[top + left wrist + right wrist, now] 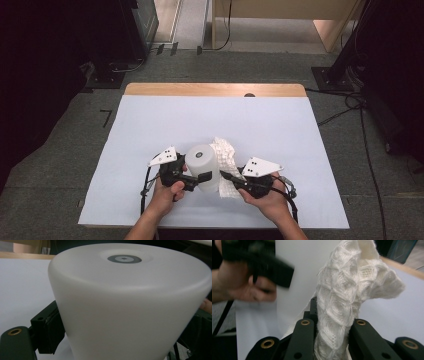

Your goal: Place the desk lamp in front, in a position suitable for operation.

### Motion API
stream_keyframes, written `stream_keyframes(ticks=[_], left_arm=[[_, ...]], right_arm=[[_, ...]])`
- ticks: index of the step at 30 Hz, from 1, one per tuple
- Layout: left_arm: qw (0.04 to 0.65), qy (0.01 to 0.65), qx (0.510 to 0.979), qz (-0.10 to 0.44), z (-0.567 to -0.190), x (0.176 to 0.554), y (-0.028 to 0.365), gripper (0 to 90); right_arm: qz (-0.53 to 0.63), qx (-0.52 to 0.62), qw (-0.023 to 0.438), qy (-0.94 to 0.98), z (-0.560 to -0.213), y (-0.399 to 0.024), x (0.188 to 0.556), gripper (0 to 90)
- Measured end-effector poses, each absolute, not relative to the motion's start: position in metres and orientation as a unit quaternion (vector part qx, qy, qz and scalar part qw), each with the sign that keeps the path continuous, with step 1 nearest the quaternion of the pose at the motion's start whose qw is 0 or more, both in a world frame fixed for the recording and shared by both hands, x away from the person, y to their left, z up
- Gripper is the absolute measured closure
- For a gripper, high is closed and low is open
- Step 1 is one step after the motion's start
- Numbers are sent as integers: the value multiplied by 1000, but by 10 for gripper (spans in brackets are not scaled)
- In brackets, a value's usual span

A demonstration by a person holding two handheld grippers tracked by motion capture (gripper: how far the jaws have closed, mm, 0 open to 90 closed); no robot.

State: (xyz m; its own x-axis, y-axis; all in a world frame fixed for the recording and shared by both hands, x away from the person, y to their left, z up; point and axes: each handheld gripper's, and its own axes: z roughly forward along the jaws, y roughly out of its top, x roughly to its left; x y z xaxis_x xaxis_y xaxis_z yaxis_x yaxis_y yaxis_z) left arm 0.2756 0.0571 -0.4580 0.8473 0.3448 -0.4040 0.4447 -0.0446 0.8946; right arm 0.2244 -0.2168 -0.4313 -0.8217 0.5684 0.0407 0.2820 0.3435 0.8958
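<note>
A frosted white cylindrical container (201, 159) stands near the front middle of the table, a grey disc (124, 259) in the centre of its top. My left gripper (200, 172) is shut on it, one black finger (203, 176) lying across its front side and a pad (51, 331) pressed to its wall. A white knitted cloth (227, 157) lies bunched just right of the container. My right gripper (223, 175) is shut on the cloth (342, 295), which rises between the jaws and folds over. The container wall (297, 275) stands close behind the cloth.
The table is covered by a white sheet (165, 120), with a wooden strip (215, 89) along its far edge. Grey floor, cables (345, 107) and dark equipment stands surround it. A hand (244, 290) holds the left gripper beside the container.
</note>
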Motion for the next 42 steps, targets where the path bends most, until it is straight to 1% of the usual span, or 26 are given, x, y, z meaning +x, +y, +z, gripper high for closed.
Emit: stream_keyframes(ticks=[4,10,15,18,25,28,33,39,42], left_arm=[[626,271,730,-37,-460,275,54,82],[612,265,744,-43,-464,272,42,82],[618,280,734,-34,-461,276,52,83],[622,283,729,-34,-460,277,55,83],[607,267,748,-31,-463,272,42,83],[609,270,745,-29,-461,273,44,82],[616,279,736,-28,-459,277,52,83],[605,266,750,-24,-460,273,42,82],[605,270,748,-24,-460,274,43,83]], right_arm=[[512,263,145,805,-431,-214,225,793],[546,268,169,776,-417,-219,220,793],[524,262,145,797,-427,-215,222,793],[508,264,140,808,-433,-213,225,794],[540,278,163,777,-420,-218,223,794],[542,279,157,777,-421,-219,224,794],[515,272,139,801,-432,-215,227,794],[537,281,155,780,-422,-218,227,794],[540,282,151,779,-422,-219,227,794]])
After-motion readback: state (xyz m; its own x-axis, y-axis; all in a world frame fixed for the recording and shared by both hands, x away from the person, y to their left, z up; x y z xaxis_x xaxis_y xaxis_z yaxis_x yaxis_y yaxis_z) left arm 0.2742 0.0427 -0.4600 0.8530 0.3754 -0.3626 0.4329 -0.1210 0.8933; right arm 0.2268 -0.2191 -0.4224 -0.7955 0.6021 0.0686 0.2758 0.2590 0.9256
